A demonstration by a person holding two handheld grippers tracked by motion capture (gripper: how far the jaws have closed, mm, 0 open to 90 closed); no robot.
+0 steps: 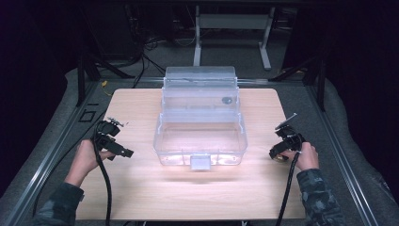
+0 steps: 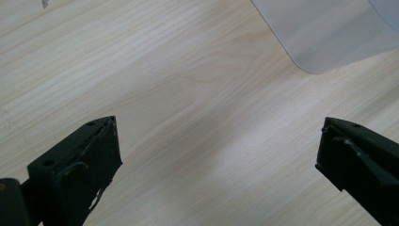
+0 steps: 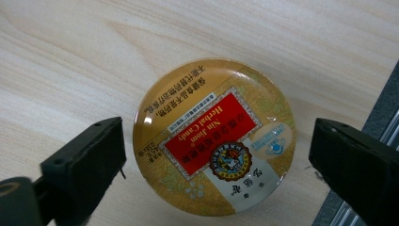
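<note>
Pale matt wood-grain bench [image 2: 155, 80], clear smooth plastic box [image 1: 201, 136] with glossy glints, round gold candy tin [image 3: 214, 136] with a shiny printed lid, matt black tool [image 3: 216, 160] jaws

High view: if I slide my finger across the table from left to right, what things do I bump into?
left gripper → clear plastic box → right gripper
</note>
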